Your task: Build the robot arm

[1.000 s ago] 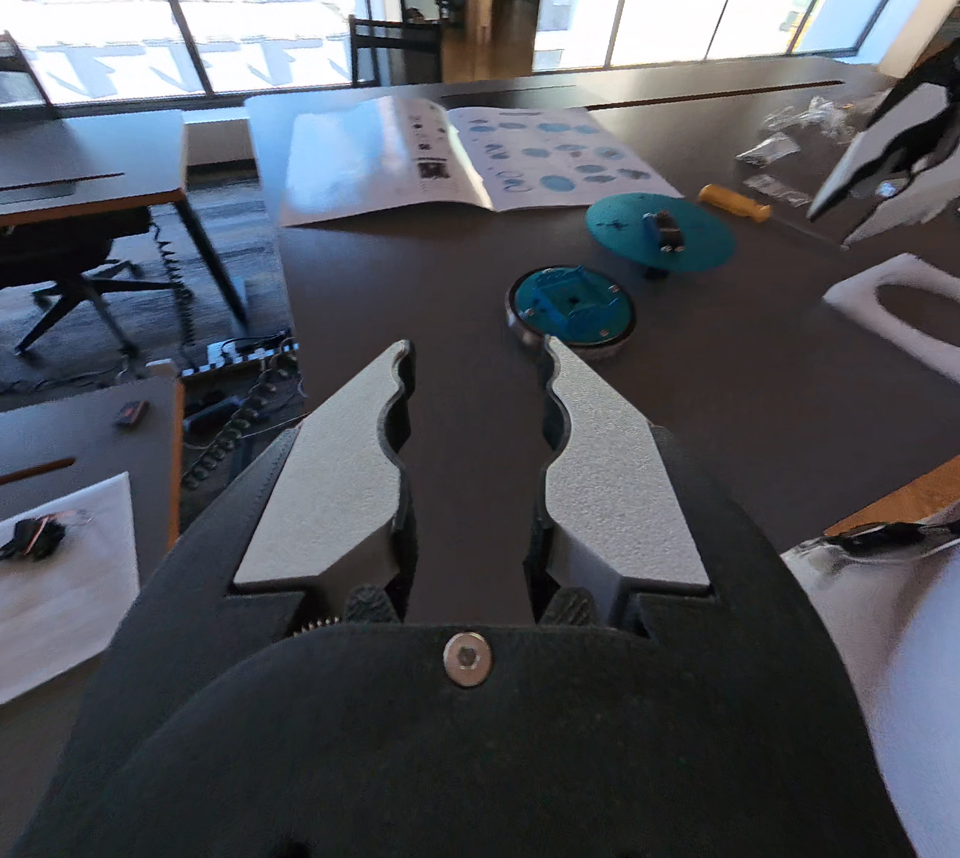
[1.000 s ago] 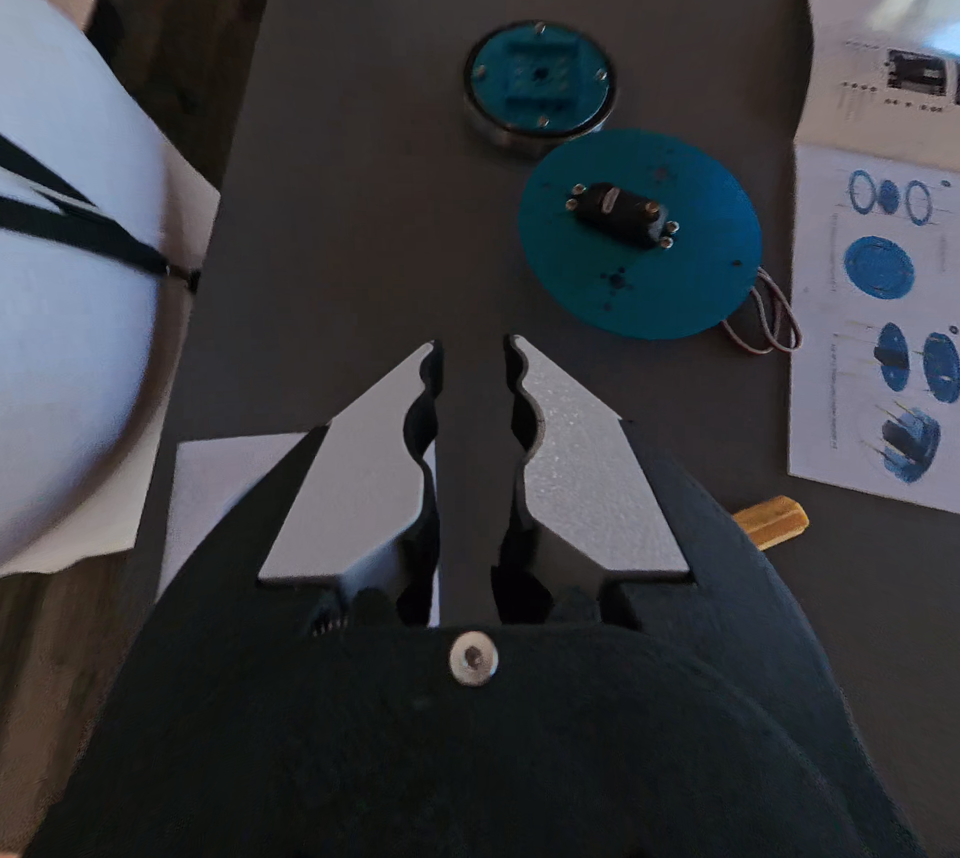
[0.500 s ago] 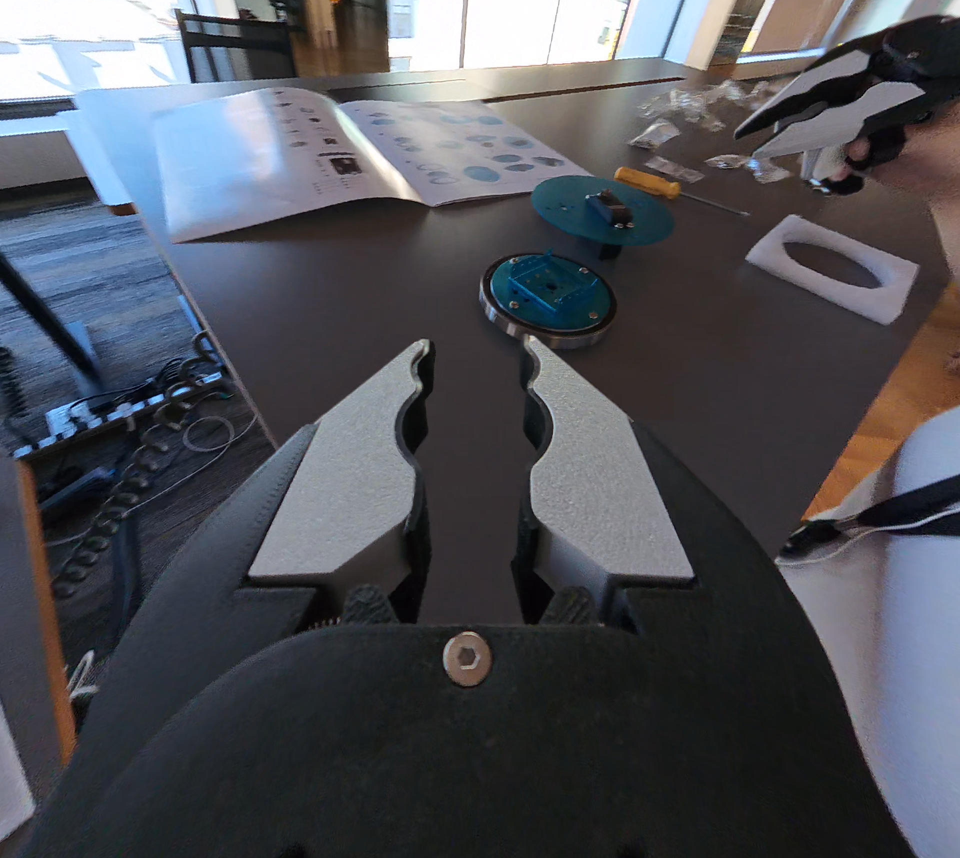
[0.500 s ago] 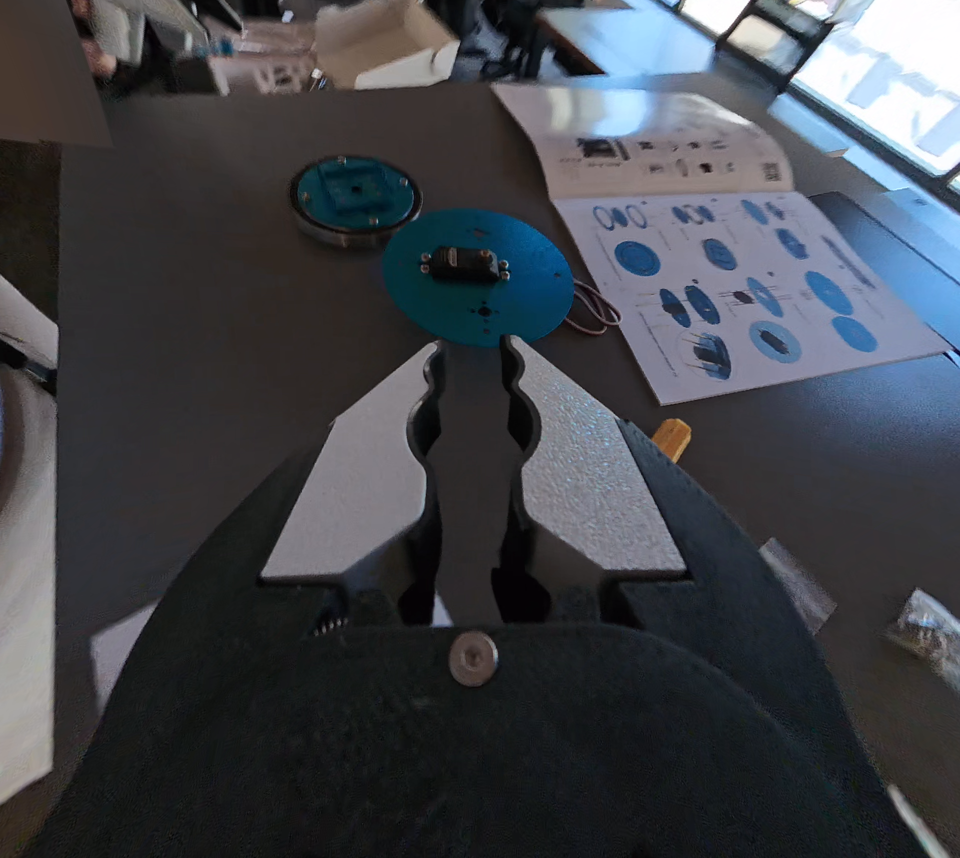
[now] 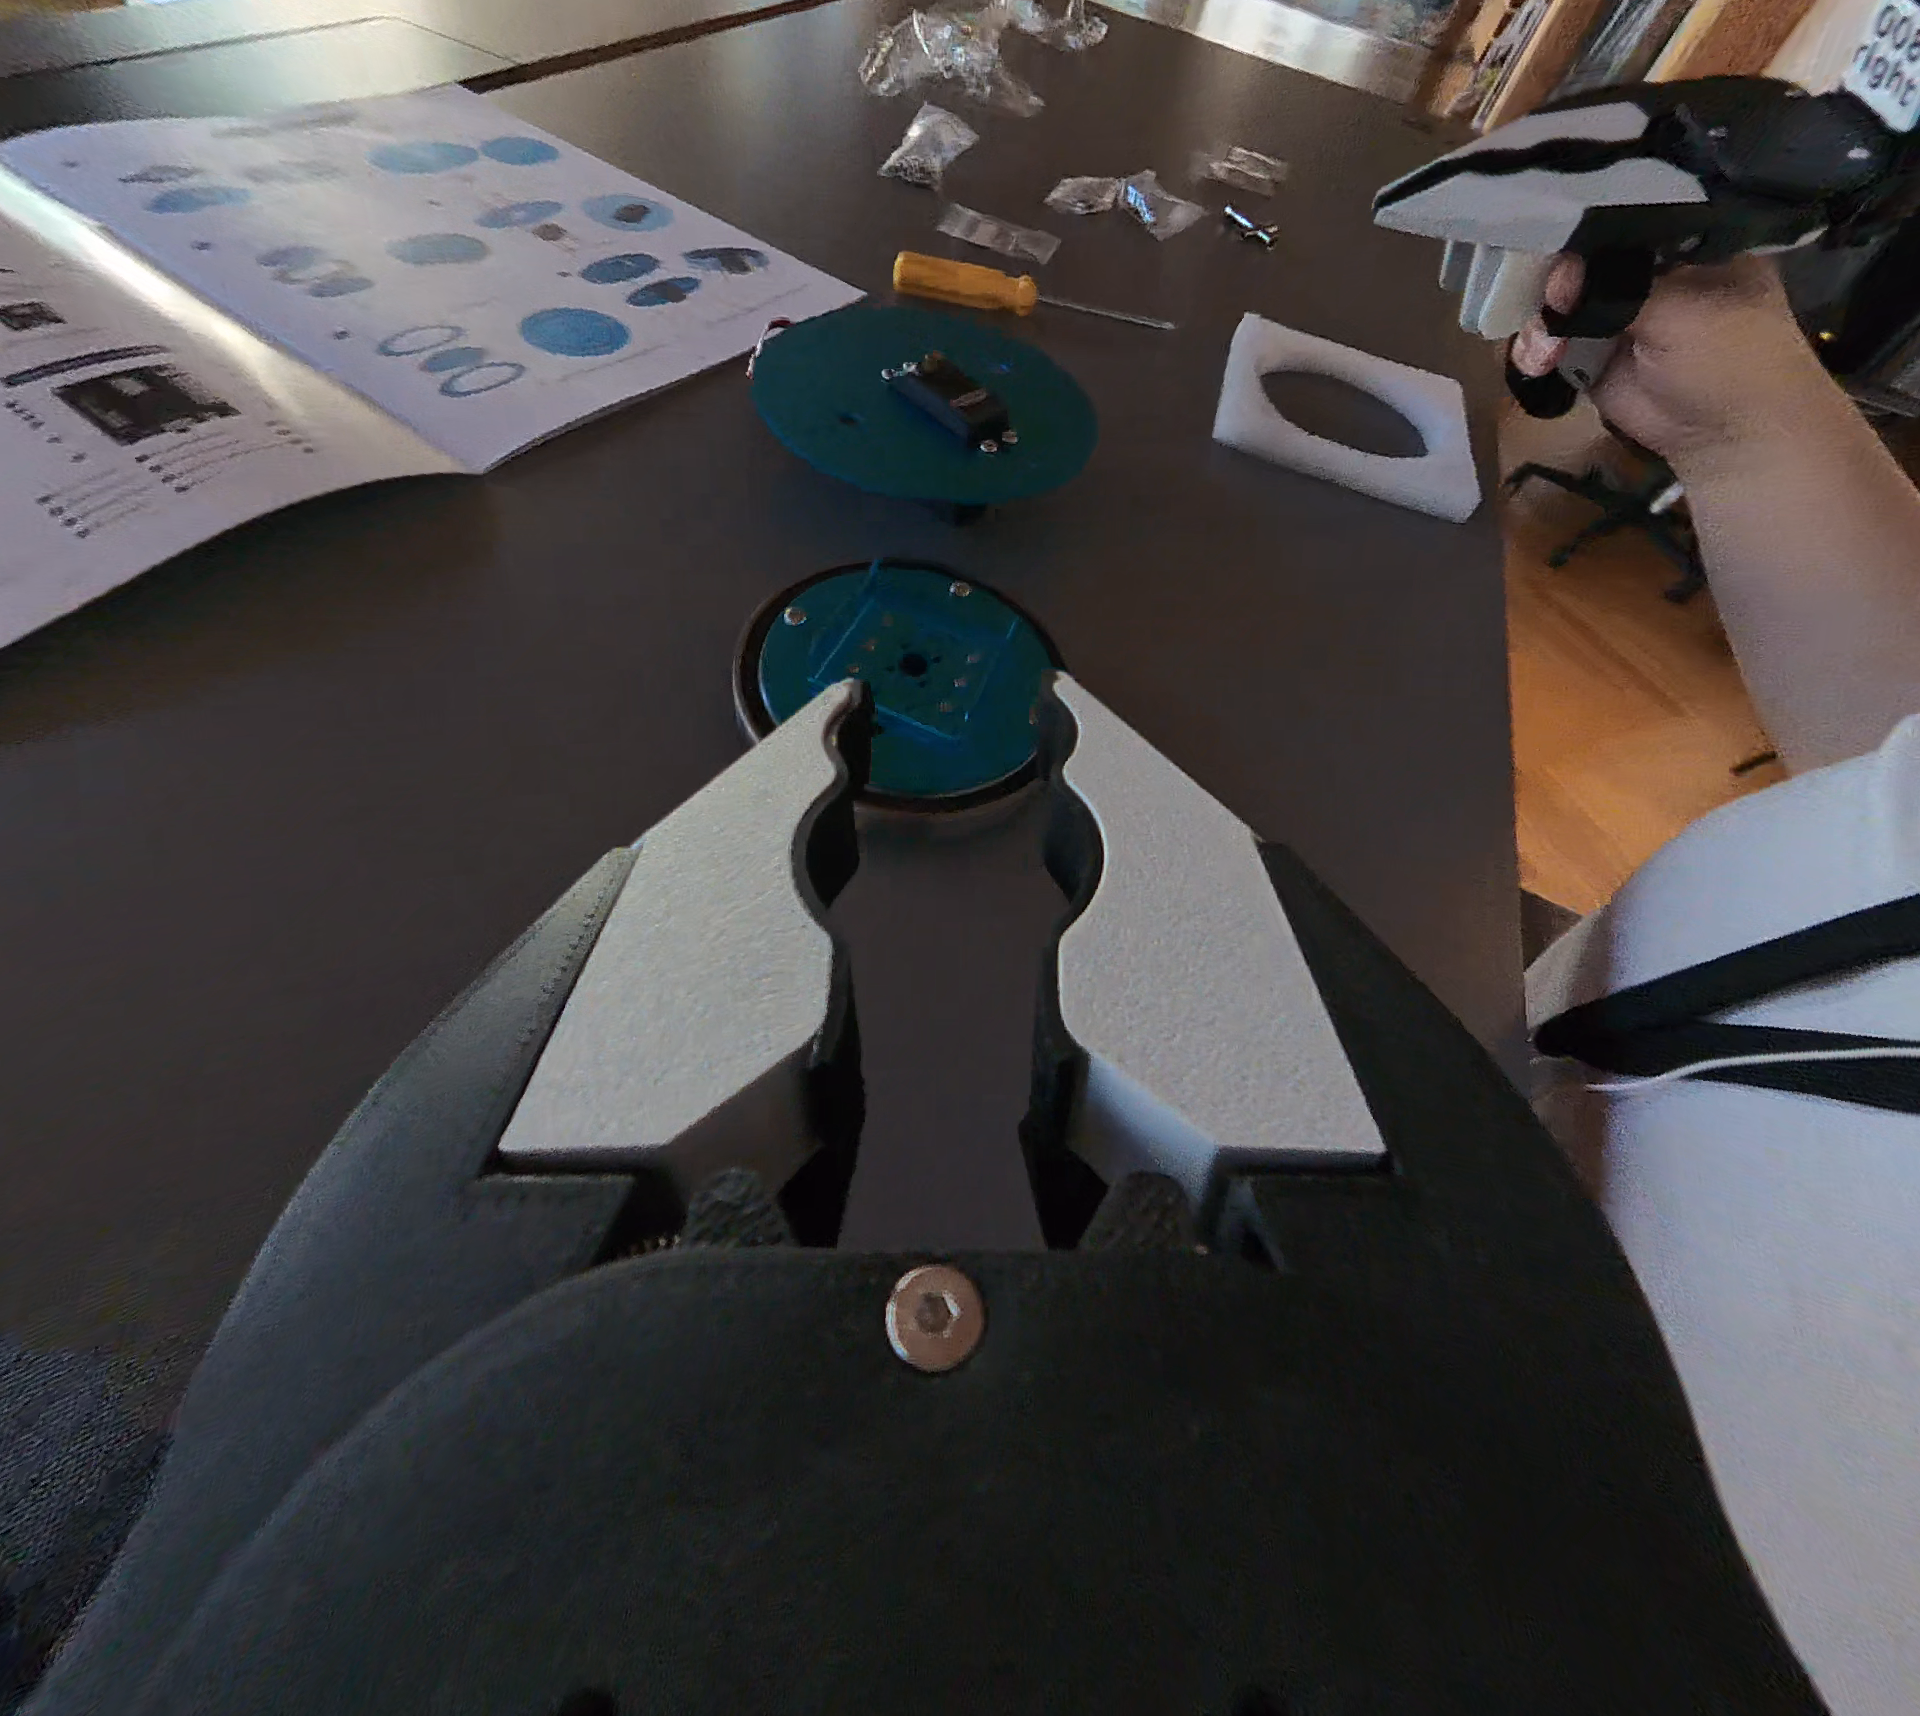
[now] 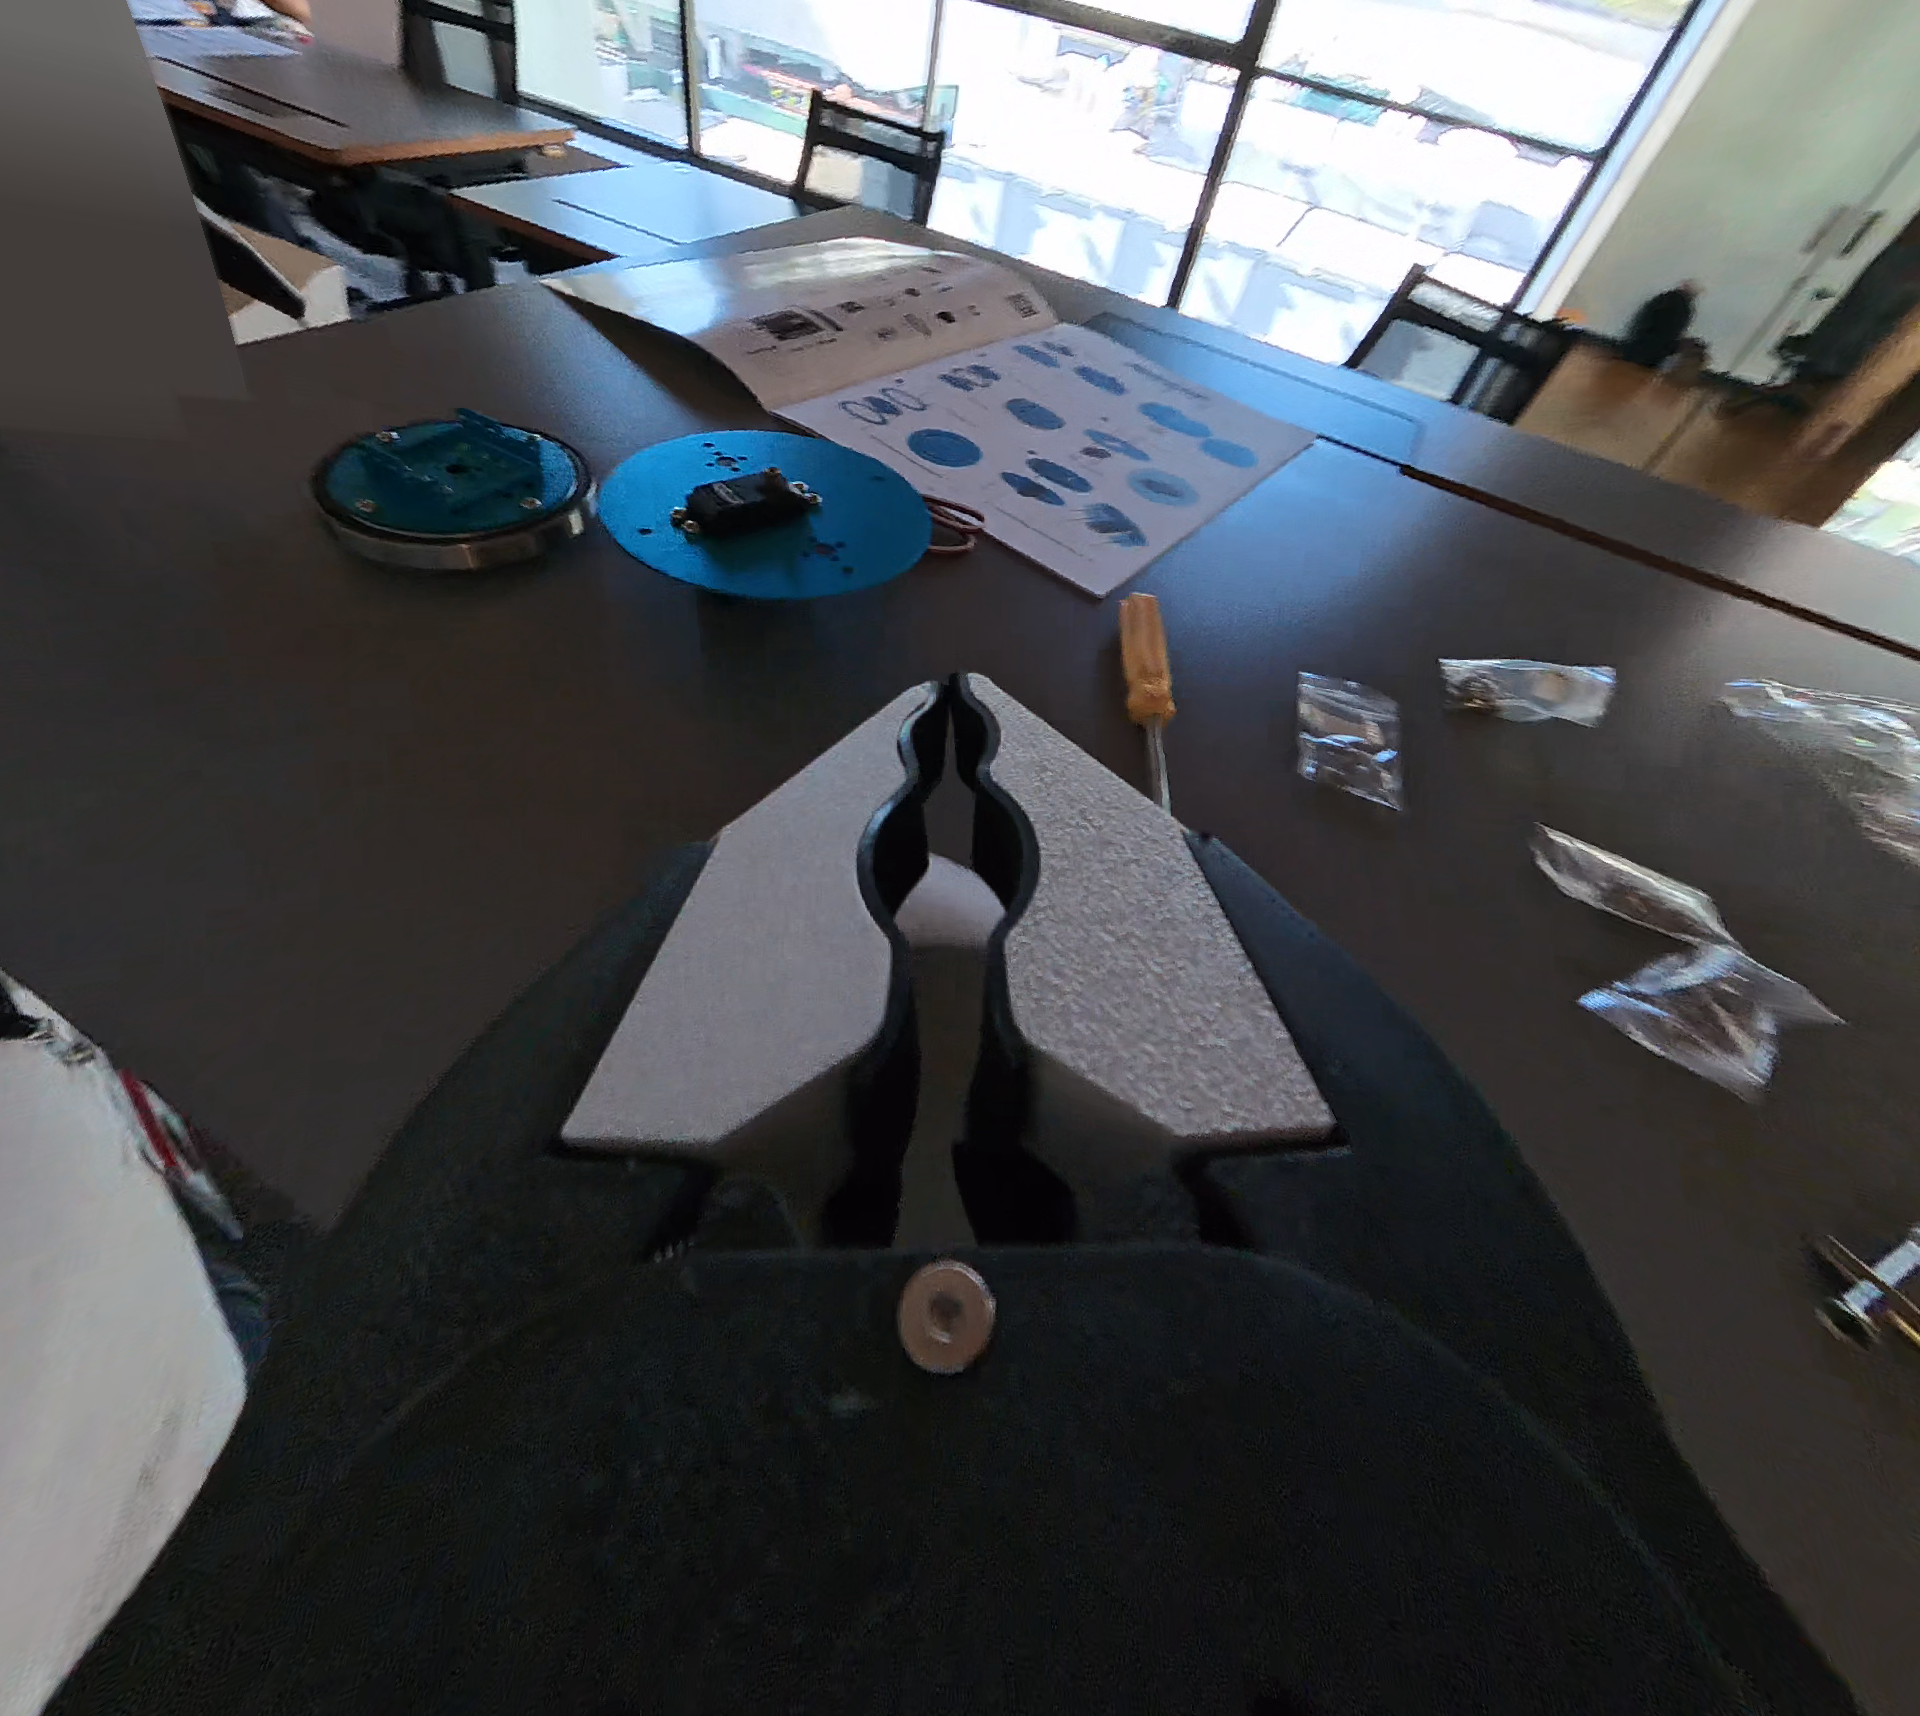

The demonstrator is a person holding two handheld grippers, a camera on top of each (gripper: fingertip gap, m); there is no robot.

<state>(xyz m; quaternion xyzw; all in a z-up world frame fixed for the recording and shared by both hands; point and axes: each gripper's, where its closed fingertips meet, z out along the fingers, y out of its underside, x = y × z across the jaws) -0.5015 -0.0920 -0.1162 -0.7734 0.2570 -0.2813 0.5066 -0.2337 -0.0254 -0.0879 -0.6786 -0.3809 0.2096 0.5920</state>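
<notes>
My left gripper is open and empty, its tips just above the near side of a round metal-rimmed base with a blue top. Behind the base lies a blue disc with a black servo. My right gripper is shut and empty, held above the dark table; it also shows at the right of the left wrist view, held in a hand. In the right wrist view the round base and the blue disc lie far left of the gripper. A yellow-handled screwdriver lies just right of its tips.
An open instruction booklet lies at the back left. A white foam frame sits near the right table edge. Several small clear bags of parts are scattered to the right. The screwdriver lies behind the disc. A person's white-clad body is at right. The tips of one gripper are about 30 centimeters away from the tips of the other. The blue disc is about equally far from each gripper, around 15 centimeters. The left camera catches it too, in the left wrist view. The right tips stand about 20 centimeters off the yellow-handled screwdriver. Seen from the left wrist view as well.
My left gripper moved forward to the round base and opened wider. My right gripper closed, rose and swung to face the windows.
</notes>
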